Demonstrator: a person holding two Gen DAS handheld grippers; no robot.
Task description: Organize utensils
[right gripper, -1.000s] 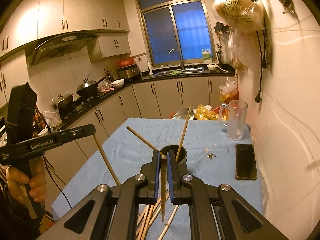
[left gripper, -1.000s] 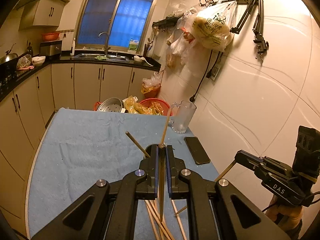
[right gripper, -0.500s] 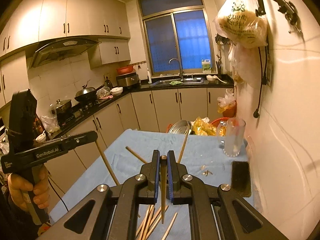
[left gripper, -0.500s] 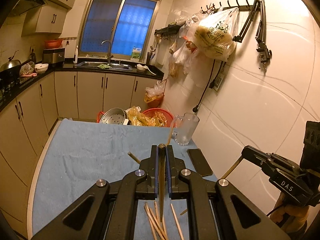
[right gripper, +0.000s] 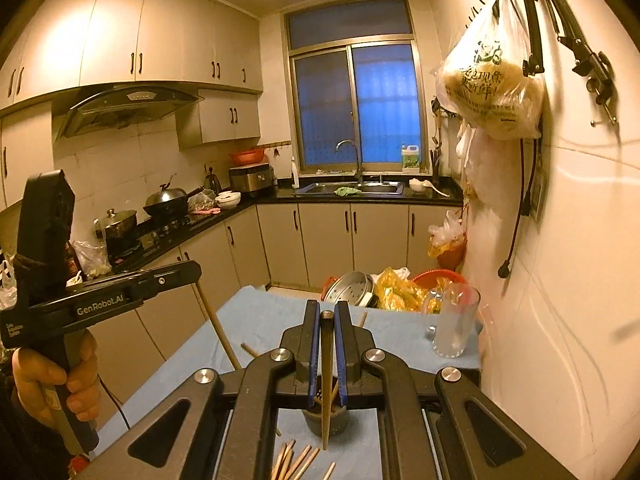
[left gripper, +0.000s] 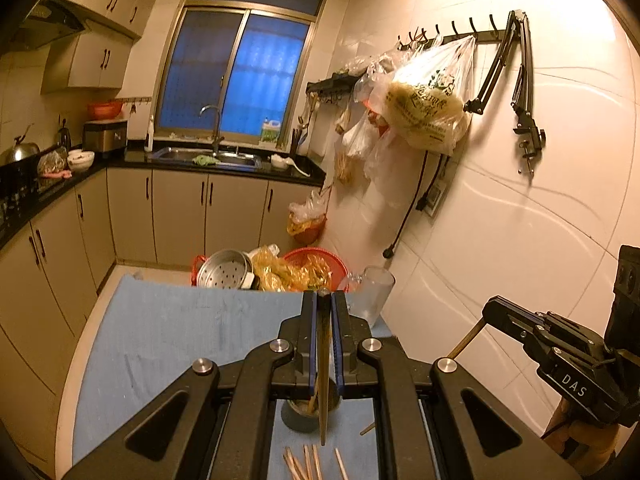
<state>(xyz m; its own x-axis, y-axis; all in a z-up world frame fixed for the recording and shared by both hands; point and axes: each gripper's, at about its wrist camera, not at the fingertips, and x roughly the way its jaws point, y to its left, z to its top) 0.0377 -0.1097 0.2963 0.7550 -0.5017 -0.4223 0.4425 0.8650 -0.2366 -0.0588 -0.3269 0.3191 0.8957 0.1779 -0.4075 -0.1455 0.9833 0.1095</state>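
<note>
Chopsticks, thin brown wooden sticks, are pinched 1 apiece, near-vertical, in the left gripper (left gripper: 323, 312) and right gripper (right gripper: 327, 320) above the dark round holder cup (right gripper: 325, 420) on the blue tablecloth (left gripper: 168, 332); centre each tip over the rim before easing the grip, clear of loose sticks (right gripper: 294, 460)

You're working in a home kitchen: a sink (right gripper: 352, 188) under the window (right gripper: 356, 106) at 12 o'clock, a range hood (right gripper: 128, 106) above a wok (right gripper: 166, 200) at 9 o'clock, cream cabinets (right gripper: 160, 44) overhead, grocery bags (right gripper: 494, 88) hung at 2 o'clock.
</note>
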